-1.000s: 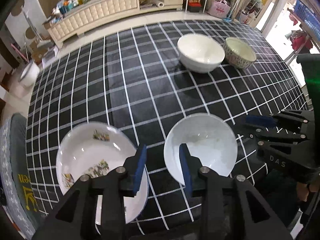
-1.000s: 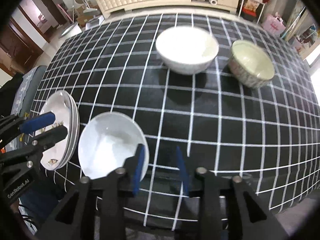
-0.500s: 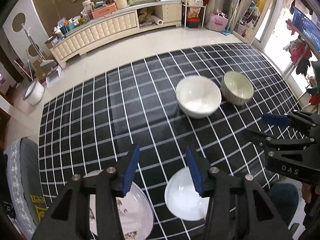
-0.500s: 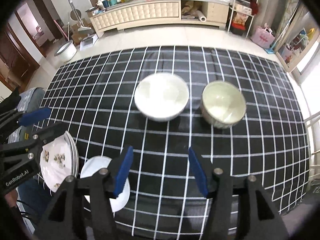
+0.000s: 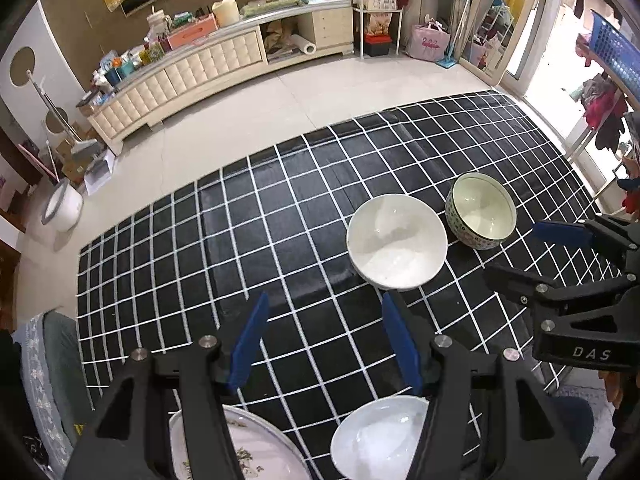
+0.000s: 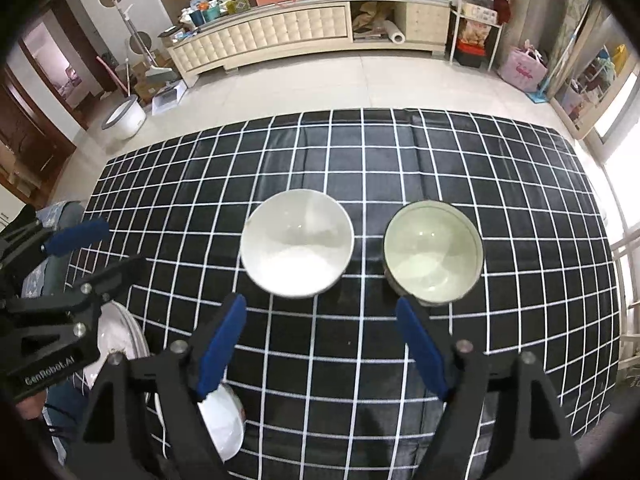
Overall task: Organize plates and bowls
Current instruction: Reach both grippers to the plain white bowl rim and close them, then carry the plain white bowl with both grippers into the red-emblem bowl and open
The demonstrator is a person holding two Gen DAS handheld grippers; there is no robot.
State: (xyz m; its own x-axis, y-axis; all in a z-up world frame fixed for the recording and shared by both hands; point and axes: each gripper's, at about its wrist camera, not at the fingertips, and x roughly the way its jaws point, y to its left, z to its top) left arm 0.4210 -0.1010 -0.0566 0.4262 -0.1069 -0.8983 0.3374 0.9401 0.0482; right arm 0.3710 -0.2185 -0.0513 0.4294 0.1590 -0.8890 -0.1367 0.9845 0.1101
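- Two bowls sit side by side near the tabletop's [image 6: 520,200] middle — white bowl [image 6: 297,249] at 11 o'clock of the right gripper [image 6: 320,344], patterned bowl [image 6: 433,251] at 1 o'clock.
- Plates [image 5: 240,448] and a small bowl [image 5: 376,440] lie at the near edge, under the left gripper [image 5: 324,344].
- Both grippers' jaws stand wide apart, empty.
- Likely glazed ceramic — stiff, slick, heavy, chippable.
- Best hold: pinch a bowl's rim wall, one jaw inside.
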